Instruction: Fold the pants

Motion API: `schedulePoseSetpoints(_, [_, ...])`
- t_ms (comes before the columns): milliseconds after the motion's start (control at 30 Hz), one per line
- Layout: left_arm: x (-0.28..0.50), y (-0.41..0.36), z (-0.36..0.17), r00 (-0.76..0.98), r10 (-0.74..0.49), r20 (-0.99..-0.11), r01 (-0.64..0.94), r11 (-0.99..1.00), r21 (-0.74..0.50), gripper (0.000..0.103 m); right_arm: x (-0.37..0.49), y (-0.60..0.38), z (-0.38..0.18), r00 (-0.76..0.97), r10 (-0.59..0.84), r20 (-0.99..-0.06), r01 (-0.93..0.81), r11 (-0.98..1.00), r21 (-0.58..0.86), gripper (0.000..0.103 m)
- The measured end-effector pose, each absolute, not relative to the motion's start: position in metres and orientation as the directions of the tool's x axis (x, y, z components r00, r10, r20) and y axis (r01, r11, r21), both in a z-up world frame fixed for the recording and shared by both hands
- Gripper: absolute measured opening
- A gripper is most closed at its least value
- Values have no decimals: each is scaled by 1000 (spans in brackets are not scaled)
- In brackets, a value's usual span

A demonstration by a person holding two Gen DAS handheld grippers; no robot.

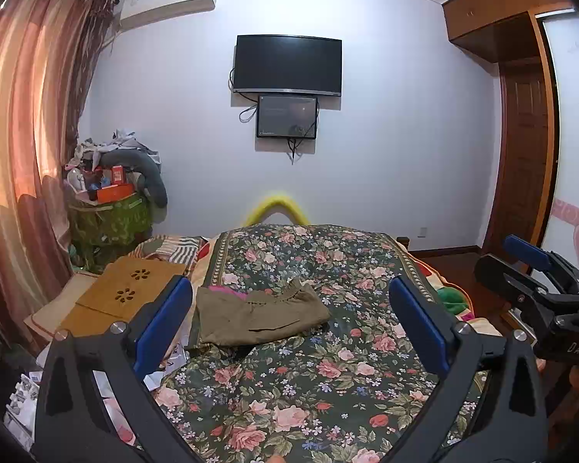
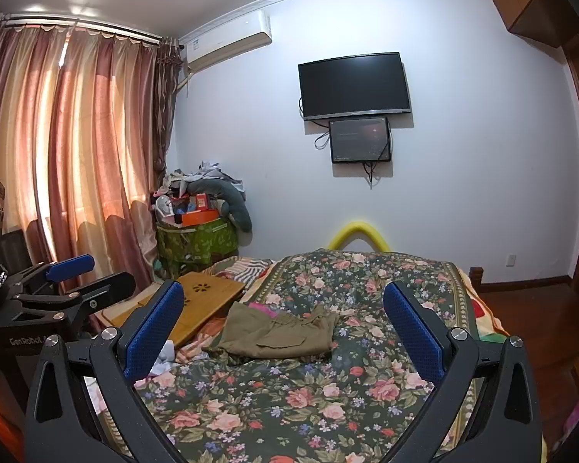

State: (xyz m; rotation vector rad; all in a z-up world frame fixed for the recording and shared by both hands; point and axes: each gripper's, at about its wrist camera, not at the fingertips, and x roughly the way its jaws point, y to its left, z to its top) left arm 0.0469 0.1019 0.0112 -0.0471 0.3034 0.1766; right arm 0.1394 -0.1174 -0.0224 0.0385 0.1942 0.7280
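Note:
Olive-brown pants (image 1: 260, 316) lie folded into a compact bundle on the floral bedspread (image 1: 308, 386), toward its left side; they also show in the right wrist view (image 2: 281, 332). My left gripper (image 1: 289, 301) is open and empty, held above the bed short of the pants. My right gripper (image 2: 283, 305) is open and empty, also short of the pants. The right gripper shows at the right edge of the left wrist view (image 1: 536, 270). The left gripper shows at the left edge of the right wrist view (image 2: 73, 274).
A wooden lap board (image 1: 127, 289) lies at the bed's left, beside striped bedding (image 1: 181, 250). Something pink (image 1: 227, 291) pokes out behind the pants. A cluttered green basket (image 1: 108, 220) stands by the curtain. A TV (image 1: 287, 65) hangs on the far wall. A wardrobe (image 1: 521, 135) stands to the right.

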Motion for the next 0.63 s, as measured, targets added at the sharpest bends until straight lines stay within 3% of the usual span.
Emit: schedulePoseSetpoints(633, [59,105,5,935,153,-319,-170,985,-26,103,149,-113,-30,732,655,-188,-648,754,104,103])
